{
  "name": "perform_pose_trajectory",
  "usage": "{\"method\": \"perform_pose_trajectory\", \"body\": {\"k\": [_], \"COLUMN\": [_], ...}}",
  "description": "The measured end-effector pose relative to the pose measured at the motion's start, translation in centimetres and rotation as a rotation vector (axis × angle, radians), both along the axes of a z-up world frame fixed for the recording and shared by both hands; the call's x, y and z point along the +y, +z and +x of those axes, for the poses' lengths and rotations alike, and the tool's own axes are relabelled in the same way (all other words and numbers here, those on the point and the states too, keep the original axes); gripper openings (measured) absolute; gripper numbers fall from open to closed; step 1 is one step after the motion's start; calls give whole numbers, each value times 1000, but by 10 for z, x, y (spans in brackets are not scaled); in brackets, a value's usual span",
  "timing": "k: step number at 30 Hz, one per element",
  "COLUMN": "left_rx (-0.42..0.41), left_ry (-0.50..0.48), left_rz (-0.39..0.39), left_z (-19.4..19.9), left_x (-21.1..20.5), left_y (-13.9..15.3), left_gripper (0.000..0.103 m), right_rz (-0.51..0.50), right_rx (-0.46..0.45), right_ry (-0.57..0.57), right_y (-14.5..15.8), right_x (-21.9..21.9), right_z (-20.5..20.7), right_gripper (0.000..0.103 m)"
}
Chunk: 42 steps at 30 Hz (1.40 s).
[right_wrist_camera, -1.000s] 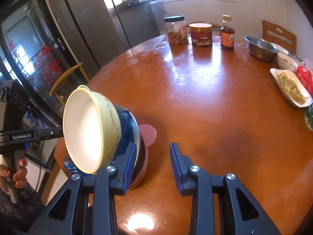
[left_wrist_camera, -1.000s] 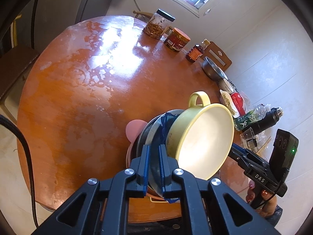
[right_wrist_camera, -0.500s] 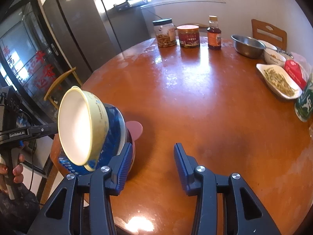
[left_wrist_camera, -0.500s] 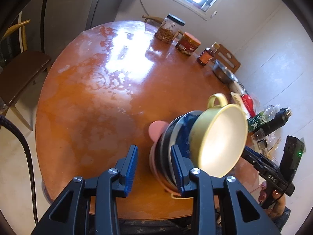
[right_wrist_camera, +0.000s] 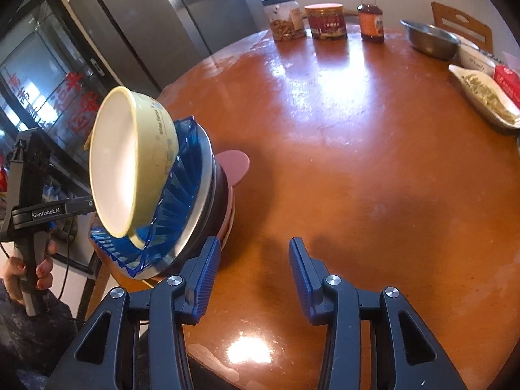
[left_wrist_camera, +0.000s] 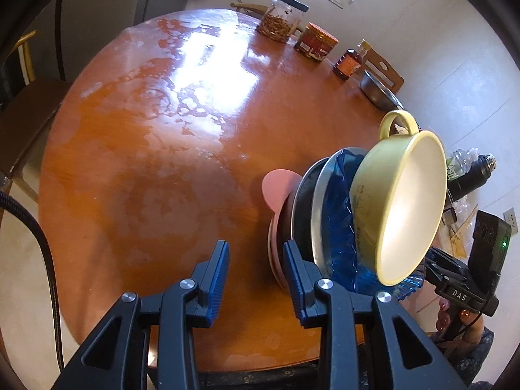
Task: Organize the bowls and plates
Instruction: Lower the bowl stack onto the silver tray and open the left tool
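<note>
**A:** Left wrist view first. Where is the stack against the left gripper (left_wrist_camera: 255,274)?

**B:** Just to its right, near the table's (left_wrist_camera: 136,149) near edge. A yellow bowl (left_wrist_camera: 403,204) sits on a blue glass dish (left_wrist_camera: 341,227), then a steel plate (left_wrist_camera: 317,201), a dark plate (left_wrist_camera: 300,208) and a pink plate (left_wrist_camera: 276,188) underneath. The right-hand finger (left_wrist_camera: 297,274) stands close against the pink and dark rims; I cannot tell whether it touches.

**A:** Anything hard to read?

**B:** The stack's near foot is hidden behind that finger. The right gripper shows only as a black body at the right edge.

**A:** And the claw?

**B:** Apart, nothing between the pads, only bare tabletop.

**A:** Now the right wrist view.

**B:** The same stack lies left of the right gripper (right_wrist_camera: 250,278), by the table's (right_wrist_camera: 357,149) left edge, yellow bowl (right_wrist_camera: 130,162) on top, blue glass dish (right_wrist_camera: 175,204) under it. The left-hand finger (right_wrist_camera: 204,279) is just beside the steel plate's (right_wrist_camera: 198,208) lower rim; contact is unclear.

**A:** Hidden parts?

**B:** The pink plate (right_wrist_camera: 235,164) shows only as a rounded ear behind the stack.

**A:** Claw?

**B:** Parted wide, holding nothing.
</note>
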<state>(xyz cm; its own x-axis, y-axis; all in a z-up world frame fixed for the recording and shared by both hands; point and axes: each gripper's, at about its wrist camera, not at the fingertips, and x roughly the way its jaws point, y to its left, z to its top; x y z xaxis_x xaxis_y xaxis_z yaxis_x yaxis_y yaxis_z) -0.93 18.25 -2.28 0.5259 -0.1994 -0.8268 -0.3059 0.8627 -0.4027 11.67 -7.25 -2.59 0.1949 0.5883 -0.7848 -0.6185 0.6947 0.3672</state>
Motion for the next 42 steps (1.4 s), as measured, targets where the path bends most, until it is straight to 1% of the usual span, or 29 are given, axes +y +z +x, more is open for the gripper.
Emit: {"method": "perform_pose_trajectory", "body": {"k": [6, 11, 14, 16, 17, 19, 21, 22, 25, 30, 42], "left_rx": [3, 2, -2, -5, -3, -3, -1, -2, -2, -7, 6], "left_ry": [-25, -41, -57, -71, -74, -93, -107, -114, -120, -151, -214], "left_rz": [-18, -31, -23, -9, -5, -6, 4, 18, 25, 42, 56], "left_z": [3, 7, 12, 15, 18, 22, 24, 26, 30, 38, 63], "left_x": [3, 7, 7, 5, 3, -2, -7, -11, -16, -29, -60], "left_y": [-3, -8, -9, -9, -9, -10, -9, -8, -7, -5, -5], "left_gripper": [34, 34, 34, 33, 32, 26, 20, 20, 19, 10, 9], "right_rz": [34, 38, 45, 49, 51, 57, 65, 65, 66, 57, 42], "right_rx": [51, 56, 58, 54, 53, 51, 51, 48, 46, 34, 18], "right_ry": [10, 16, 24, 34, 40, 47, 57, 57, 52, 45, -2], "right_y": [-5, -7, -6, -5, -4, -4, -3, -2, -2, -1, 0], "right_x": [6, 9, 10, 10, 10, 11, 10, 9, 7, 2, -30], "right_z": [2, 3, 2, 0, 0, -2, -4, -4, -3, -1, 8], "right_gripper": [45, 45, 42, 37, 36, 31, 28, 27, 26, 25, 24]}}
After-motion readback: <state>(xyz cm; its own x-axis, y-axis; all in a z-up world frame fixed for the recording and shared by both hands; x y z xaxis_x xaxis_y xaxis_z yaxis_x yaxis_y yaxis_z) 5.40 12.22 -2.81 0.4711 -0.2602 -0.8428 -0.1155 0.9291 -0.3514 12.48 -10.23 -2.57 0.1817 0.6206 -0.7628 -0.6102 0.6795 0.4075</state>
